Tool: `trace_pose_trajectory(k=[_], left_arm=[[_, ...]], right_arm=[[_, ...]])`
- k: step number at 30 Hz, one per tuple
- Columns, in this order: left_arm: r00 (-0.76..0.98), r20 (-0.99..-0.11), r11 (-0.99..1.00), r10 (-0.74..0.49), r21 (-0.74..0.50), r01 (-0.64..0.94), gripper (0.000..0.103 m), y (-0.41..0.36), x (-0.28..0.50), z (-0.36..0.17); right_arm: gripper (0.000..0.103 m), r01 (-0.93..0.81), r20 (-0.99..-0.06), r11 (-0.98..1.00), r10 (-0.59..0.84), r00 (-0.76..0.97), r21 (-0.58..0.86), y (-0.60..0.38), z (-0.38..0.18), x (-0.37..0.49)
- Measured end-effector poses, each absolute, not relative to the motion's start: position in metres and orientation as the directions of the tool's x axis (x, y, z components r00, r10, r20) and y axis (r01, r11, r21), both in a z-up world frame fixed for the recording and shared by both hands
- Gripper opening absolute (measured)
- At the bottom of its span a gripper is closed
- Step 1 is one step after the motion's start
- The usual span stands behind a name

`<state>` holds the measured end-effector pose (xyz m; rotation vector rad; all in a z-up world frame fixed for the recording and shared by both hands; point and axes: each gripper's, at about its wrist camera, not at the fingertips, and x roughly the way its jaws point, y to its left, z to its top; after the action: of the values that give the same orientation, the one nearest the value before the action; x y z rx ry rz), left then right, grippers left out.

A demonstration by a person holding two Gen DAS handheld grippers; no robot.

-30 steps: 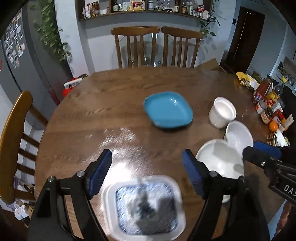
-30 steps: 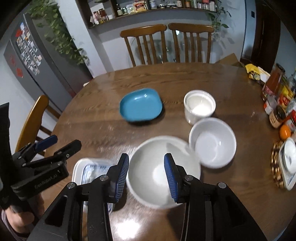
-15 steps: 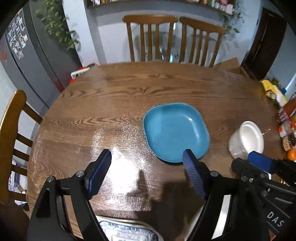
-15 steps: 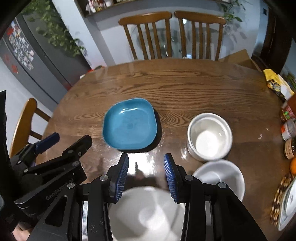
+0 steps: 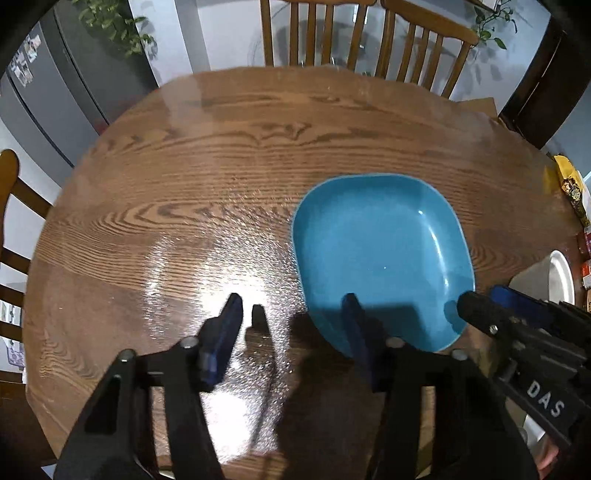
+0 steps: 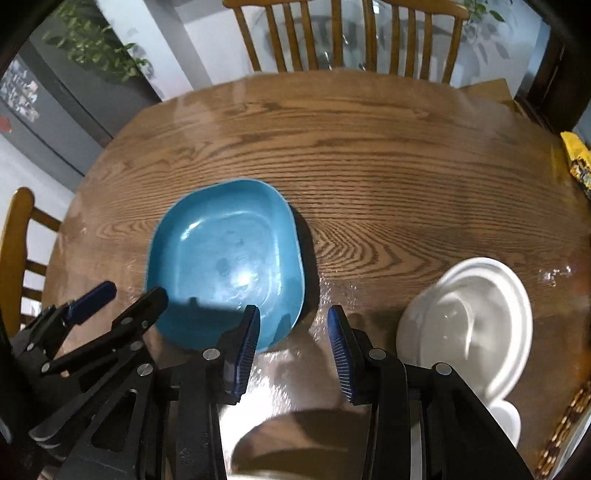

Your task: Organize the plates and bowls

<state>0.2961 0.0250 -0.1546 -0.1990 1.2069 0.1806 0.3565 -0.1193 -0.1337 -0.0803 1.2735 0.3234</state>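
A blue square plate lies flat on the round wooden table. My left gripper hangs over the plate's near left corner. Its jaws are closing: one finger is above the plate, the other over bare wood, and neither pad touches the rim. My right gripper straddles the plate's near right corner, open, with its left finger above the plate. A deep white bowl stands to the right of the plate.
A smaller white bowl sits near the table's front right edge. Two wooden chairs stand at the far side and another chair at the left. A yellow packet lies at the right rim.
Both grippers have moved forward and down to the blue plate. The patterned plate and the big white bowls have dropped out of view below. The left jaws have narrowed.
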Motion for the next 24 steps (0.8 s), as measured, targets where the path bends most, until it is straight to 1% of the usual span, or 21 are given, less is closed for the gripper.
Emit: trace_pose_trajectory(k=[2, 4, 5, 6, 7, 8, 9, 11, 13, 17, 24], left_arm=[[0.333, -0.943, 0.971, 0.012, -0.069, -0.23, 0.029, 0.022, 0.296, -0.159], [0.317, -0.948, 0.974, 0.0, -0.072, -0.216, 0.022, 0.019, 0.296, -0.164], [0.321, -0.947, 0.975, -0.002, -0.074, -0.211, 0.021, 0.018, 0.296, -0.164], [0.326, -0.945, 0.975, 0.004, -0.068, -0.21, 0.021, 0.017, 0.295, -0.163], [0.328, -0.944, 0.976, 0.006, -0.066, -0.207, 0.019, 0.017, 0.295, -0.163], [0.328, -0.945, 0.977, -0.001, -0.071, -0.203, 0.013, 0.016, 0.295, -0.163], [0.325, -0.946, 0.977, -0.007, -0.076, -0.201, 0.013, 0.016, 0.294, -0.163], [0.328, -0.945, 0.979, 0.003, -0.064, -0.192, 0.013, 0.015, 0.293, -0.163], [0.326, -0.945, 0.98, 0.0, -0.065, -0.189, 0.012, 0.016, 0.291, -0.164], [0.336, -0.942, 0.978, -0.007, -0.077, -0.195, 0.012, 0.021, 0.282, -0.159], [0.437, -0.899, 0.984, 0.019, -0.059, -0.165, 0.011, 0.023, 0.239, -0.11]], right_arm=[[0.04, -0.293, -0.947, 0.951, 0.18, 0.267, 0.098, -0.117, -0.134, 0.359], [0.04, -0.3, -0.952, 0.951, 0.157, 0.263, 0.074, -0.113, -0.134, 0.359], [0.039, -0.312, -0.954, 0.949, 0.141, 0.265, 0.054, -0.11, -0.135, 0.358], [0.035, -0.322, -0.955, 0.946, 0.129, 0.266, 0.039, -0.108, -0.135, 0.358], [0.029, -0.33, -0.958, 0.943, 0.121, 0.261, 0.029, -0.105, -0.137, 0.358], [0.027, -0.337, -0.962, 0.941, 0.113, 0.25, 0.023, -0.103, -0.14, 0.359], [0.025, -0.342, -0.965, 0.94, 0.106, 0.241, 0.018, -0.101, -0.143, 0.359], [0.013, -0.352, -0.97, 0.936, 0.104, 0.219, 0.021, -0.097, -0.149, 0.358], [0.011, -0.351, -0.967, 0.936, 0.107, 0.232, 0.02, -0.096, -0.148, 0.355], [0.007, -0.342, -0.959, 0.937, 0.154, 0.236, 0.066, -0.1, -0.139, 0.345], [0.007, -0.357, -0.921, 0.924, 0.253, 0.295, 0.14, -0.111, -0.093, 0.309]])
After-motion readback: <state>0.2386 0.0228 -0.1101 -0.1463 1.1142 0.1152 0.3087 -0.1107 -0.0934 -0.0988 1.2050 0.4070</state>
